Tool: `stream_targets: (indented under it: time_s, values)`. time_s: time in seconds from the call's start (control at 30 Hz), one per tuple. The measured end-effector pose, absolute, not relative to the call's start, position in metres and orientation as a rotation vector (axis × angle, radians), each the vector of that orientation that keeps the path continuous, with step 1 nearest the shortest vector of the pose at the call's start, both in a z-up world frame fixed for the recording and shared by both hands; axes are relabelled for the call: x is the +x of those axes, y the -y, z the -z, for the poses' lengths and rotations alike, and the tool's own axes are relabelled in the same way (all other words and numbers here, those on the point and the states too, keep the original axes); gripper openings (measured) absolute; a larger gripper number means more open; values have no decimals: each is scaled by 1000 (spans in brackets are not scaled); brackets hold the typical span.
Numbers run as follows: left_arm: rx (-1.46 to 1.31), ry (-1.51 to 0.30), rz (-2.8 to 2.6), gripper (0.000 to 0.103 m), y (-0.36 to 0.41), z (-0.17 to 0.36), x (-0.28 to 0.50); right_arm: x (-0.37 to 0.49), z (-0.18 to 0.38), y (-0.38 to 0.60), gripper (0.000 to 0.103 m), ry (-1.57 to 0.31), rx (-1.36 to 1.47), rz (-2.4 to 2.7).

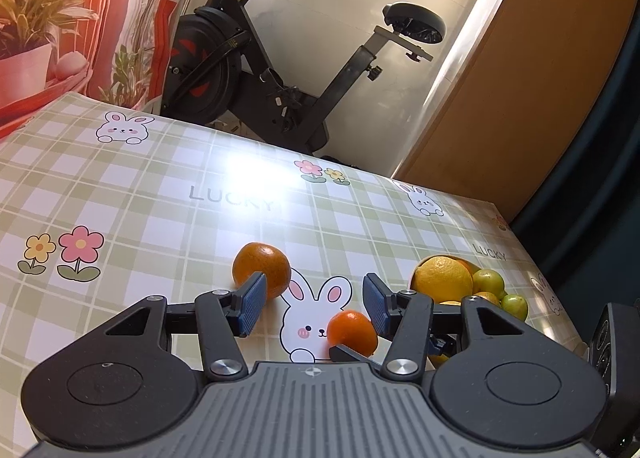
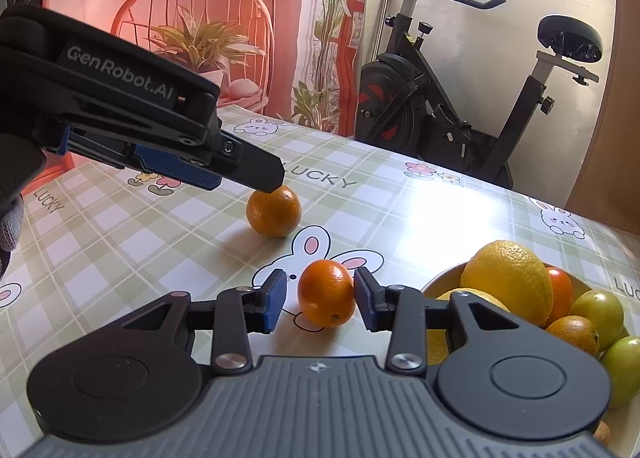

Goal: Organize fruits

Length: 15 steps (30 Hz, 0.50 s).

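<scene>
Bench (image 2: 400, 194): it is carrying everything, under a green plaid cloth printed with rabbits, flowers and the word LUCKY.
Bowl (image 2: 444, 278): it is sitting at the bench's right side, holding a lemon (image 2: 508, 282), green fruits and small oranges; this is looking like the place where the loose fruit belongs.
Left gripper (image 1: 314, 300): its jaws are standing wide apart and gripping nothing. In the right wrist view it is reaching in from the left with a fingertip just over the far orange.
Right gripper (image 2: 320, 298): its jaws are standing apart on either side of the near orange, the right pad touching or nearly touching the peel, the left pad showing a clear gap.
Far orange (image 2: 273, 211): it is resting on the bench beyond the rabbit print, well apart from the bowl. In the left wrist view it is lying partly behind the left pad, not between the pads.
Near orange (image 2: 327, 294): it is resting on the rabbit print, near the bowl, framed by the right gripper.
Step in hand: judging by the framing, the right gripper is lining up a grasp on the near orange.
Next move: it is calling for closing gently and squarely so the round fruit is not squirting out, then lifting and carrying it right into the bowl; the left gripper is needing to shift left to centre the far orange.
</scene>
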State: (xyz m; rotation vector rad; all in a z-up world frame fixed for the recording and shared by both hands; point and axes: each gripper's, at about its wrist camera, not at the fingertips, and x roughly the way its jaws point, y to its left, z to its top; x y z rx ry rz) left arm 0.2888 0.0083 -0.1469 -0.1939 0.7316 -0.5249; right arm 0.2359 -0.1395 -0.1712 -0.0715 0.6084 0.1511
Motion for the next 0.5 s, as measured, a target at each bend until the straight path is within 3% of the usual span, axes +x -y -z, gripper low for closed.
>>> stream_targets:
  time_s: [0.5]
  values:
    - [-204,-833,546,55,4,175,300,244,185,126,40,-660,-21,-224]
